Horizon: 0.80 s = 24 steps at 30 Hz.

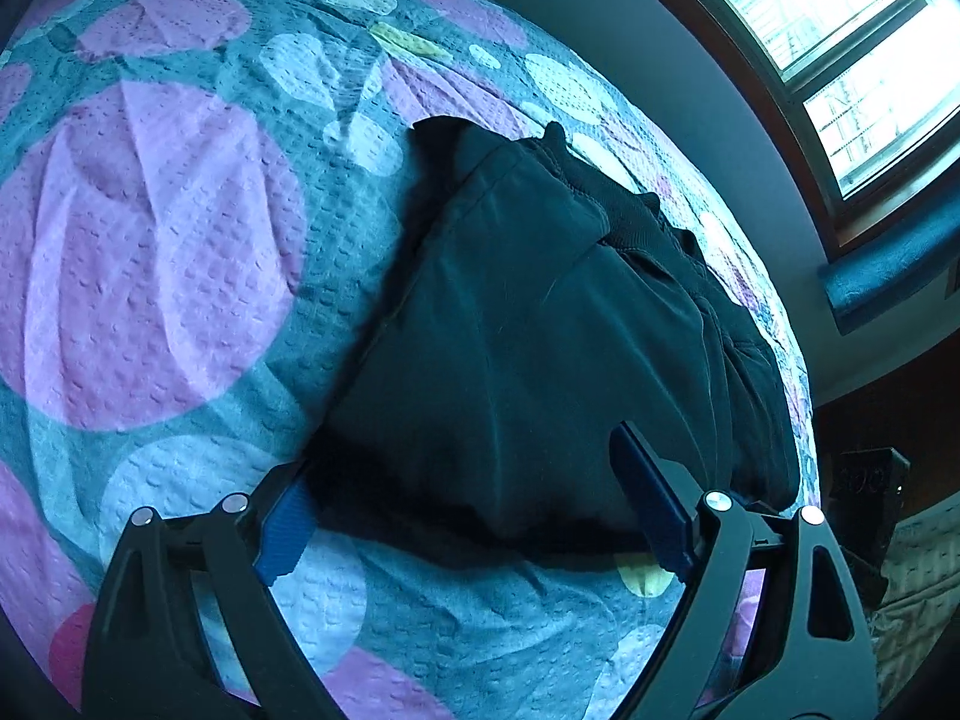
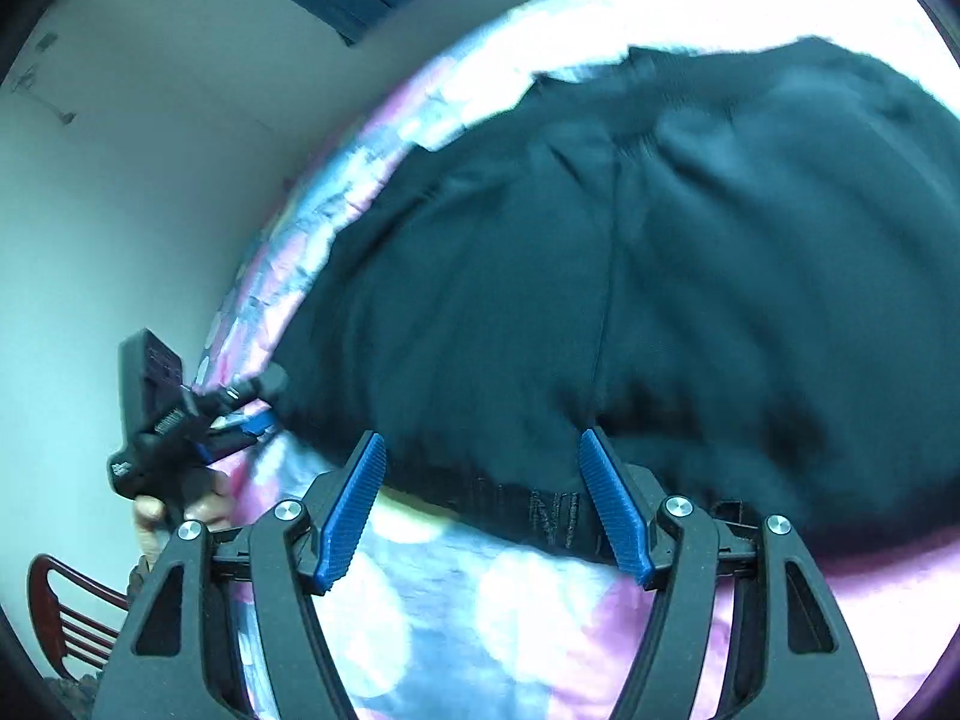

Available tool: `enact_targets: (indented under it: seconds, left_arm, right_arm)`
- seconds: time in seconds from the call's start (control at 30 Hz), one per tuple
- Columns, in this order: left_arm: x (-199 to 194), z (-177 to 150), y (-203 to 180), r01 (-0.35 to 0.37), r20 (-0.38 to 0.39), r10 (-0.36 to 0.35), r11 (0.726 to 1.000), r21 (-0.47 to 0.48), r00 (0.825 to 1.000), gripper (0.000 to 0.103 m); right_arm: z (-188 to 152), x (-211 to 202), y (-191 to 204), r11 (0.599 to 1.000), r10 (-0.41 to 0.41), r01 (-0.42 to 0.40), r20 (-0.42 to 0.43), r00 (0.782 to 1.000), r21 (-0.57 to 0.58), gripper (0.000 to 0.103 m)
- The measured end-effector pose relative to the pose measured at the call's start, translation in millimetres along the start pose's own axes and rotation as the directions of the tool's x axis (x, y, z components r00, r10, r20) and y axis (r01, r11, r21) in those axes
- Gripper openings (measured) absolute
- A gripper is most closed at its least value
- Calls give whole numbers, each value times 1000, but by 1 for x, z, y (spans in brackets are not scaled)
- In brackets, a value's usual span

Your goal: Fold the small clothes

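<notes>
A dark garment (image 1: 540, 324) lies on a bedspread (image 1: 150, 252) with pink, white and teal circles. It looks folded over, with a ribbed waistband along its far right edge. My left gripper (image 1: 462, 498) is open, its blue pads on either side of the garment's near edge. In the right wrist view the same garment (image 2: 630, 276) fills the middle, its lettered waistband nearest me. My right gripper (image 2: 480, 480) is open just above that waistband. The left gripper (image 2: 240, 414) shows at the garment's left edge, held in a hand.
A window (image 1: 840, 42) with a dark wooden frame is on the wall beyond the bed. A pale wall (image 2: 120, 210) runs along the bed's left side. A dark red chair (image 2: 66, 618) stands at the lower left.
</notes>
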<state>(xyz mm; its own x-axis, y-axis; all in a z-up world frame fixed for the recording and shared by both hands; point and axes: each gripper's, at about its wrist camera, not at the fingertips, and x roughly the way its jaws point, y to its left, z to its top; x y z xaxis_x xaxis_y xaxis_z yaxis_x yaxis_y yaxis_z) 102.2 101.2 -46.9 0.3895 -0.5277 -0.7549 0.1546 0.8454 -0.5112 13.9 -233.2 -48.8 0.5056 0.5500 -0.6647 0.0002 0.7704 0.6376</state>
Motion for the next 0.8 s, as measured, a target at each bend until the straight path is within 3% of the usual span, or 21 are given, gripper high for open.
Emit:
enact_targets:
  seconds: [0.13,0.17,0.27,0.3,0.47,0.6,0.8]
  left_arm:
    - [6,2,-8,-49,45,48,999,20,998,87]
    - [8,2,-11,-80,58,78,996,29,995,78]
    - [11,0,-14,-176,83,173,984,33,981,36]
    - [11,0,-14,-173,85,171,985,24,982,28]
    - [2,4,-28,-225,127,217,973,45,968,23]
    - [-10,5,-45,-269,179,249,959,92,952,23]
    - [-22,4,-79,-323,238,281,932,164,930,22]
  right_arm:
    - [0,-5,-13,994,93,-94,34,995,50,69]
    - [0,-5,-14,994,97,-99,35,995,49,69]
    - [-6,-6,-16,992,109,-111,46,993,52,70]
    - [-8,-7,-14,993,110,-112,53,993,42,70]
    - [-10,-12,-8,994,100,-103,90,991,23,71]
    - [-17,-22,9,999,10,-3,139,990,-52,71]
    - [-23,-5,12,990,-13,28,106,994,-137,78]
